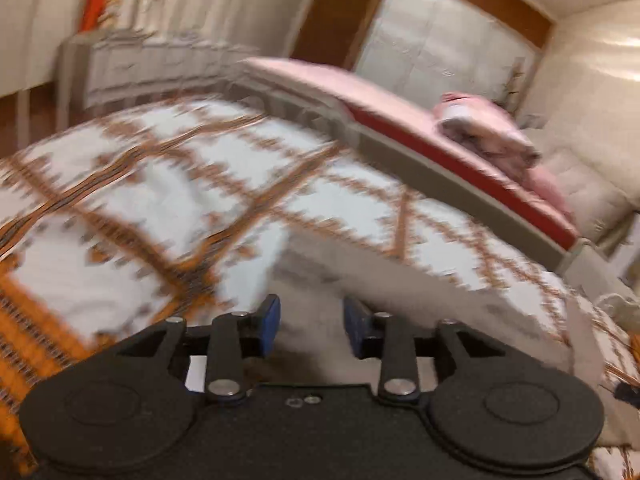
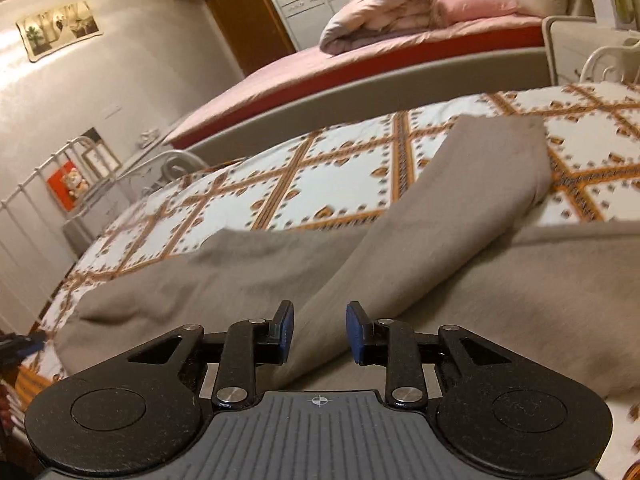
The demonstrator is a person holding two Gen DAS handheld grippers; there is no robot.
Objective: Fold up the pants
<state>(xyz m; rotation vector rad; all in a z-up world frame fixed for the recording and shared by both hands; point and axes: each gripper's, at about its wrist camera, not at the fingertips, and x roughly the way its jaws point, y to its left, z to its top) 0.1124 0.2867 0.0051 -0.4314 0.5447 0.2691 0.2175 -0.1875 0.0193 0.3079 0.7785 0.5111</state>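
Note:
The grey-beige pants [image 2: 460, 208] lie spread on a bed with a white and orange patterned cover [image 2: 320, 184]. One leg is folded diagonally across the rest. My right gripper [image 2: 320, 332] hovers just above the near part of the pants. Its blue pads [image 2: 286, 332] stand apart, and nothing is pinched between them. In the blurred left wrist view, the pants [image 1: 400, 276] show as a pale grey slab on the cover [image 1: 160, 184]. My left gripper [image 1: 312, 324] is over their near edge, with a clear gap between its blue pads [image 1: 270, 326] and no cloth caught in it.
A second bed with a pink sheet [image 2: 360, 52] and a rolled quilt [image 2: 376, 16] runs along the far side. A white metal bed frame [image 2: 36, 208] stands at the left. A pale dresser [image 1: 132, 60] and a wardrobe [image 1: 440, 40] line the walls.

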